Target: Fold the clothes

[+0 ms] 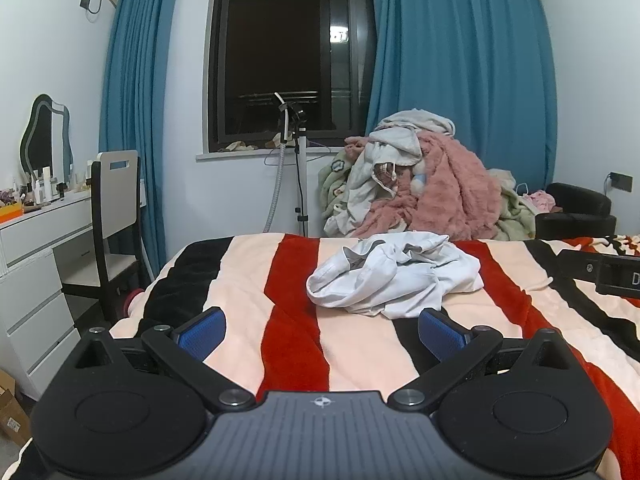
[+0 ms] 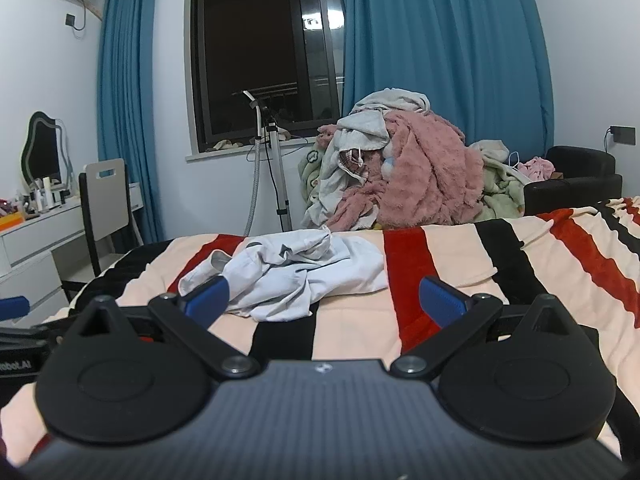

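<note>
At the bottom of each view, the left gripper (image 1: 322, 330) and the right gripper (image 2: 324, 298) hang over the striped blanket (image 1: 360, 344) with jaws spread wide, holding nothing. Beyond them, mid-frame, a pale blue garment (image 1: 394, 276) lies crumpled and unfolded. I judge that it needs spreading flat, which calls for pinching an edge or corner. Farther back, a heap of clothes (image 1: 420, 176) sits before the blue curtains (image 1: 460, 60).

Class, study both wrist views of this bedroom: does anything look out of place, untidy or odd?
Yes. A pale blue garment lies crumpled, not flat, on the striped blanket. Behind the bed, a heap of clothes and bedding is piled high. Both grippers hover with jaws open, empty.
</note>
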`<state>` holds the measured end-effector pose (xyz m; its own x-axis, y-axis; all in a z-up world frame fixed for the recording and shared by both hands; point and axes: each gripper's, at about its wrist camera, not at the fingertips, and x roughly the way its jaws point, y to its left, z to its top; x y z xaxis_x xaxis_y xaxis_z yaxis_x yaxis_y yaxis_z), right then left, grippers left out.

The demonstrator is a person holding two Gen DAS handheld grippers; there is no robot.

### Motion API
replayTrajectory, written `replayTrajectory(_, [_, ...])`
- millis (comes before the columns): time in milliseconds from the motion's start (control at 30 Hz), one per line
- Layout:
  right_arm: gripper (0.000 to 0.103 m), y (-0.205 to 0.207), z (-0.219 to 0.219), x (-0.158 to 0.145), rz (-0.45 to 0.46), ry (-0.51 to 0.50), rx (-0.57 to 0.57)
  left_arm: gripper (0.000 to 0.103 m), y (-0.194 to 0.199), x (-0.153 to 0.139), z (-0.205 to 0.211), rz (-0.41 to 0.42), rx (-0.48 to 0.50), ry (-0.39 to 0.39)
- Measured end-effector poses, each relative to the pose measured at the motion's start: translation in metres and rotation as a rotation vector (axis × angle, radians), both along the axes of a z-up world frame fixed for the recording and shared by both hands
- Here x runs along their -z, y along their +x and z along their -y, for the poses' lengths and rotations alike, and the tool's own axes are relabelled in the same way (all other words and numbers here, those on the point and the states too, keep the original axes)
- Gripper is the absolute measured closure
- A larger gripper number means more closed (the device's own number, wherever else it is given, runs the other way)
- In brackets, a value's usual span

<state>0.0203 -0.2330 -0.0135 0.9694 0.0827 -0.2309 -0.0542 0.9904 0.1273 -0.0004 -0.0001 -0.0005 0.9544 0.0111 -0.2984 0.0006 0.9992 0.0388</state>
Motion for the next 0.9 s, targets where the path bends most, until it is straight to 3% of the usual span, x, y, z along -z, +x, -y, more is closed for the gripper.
replayTrajectory(900, [0.000, -0.0023, -0.0003, 0.0015, -0.012, -0.013, 0.006, 0.000, -0.0002, 0.0002, -0.0004, -0.030, 0.008, -0.004])
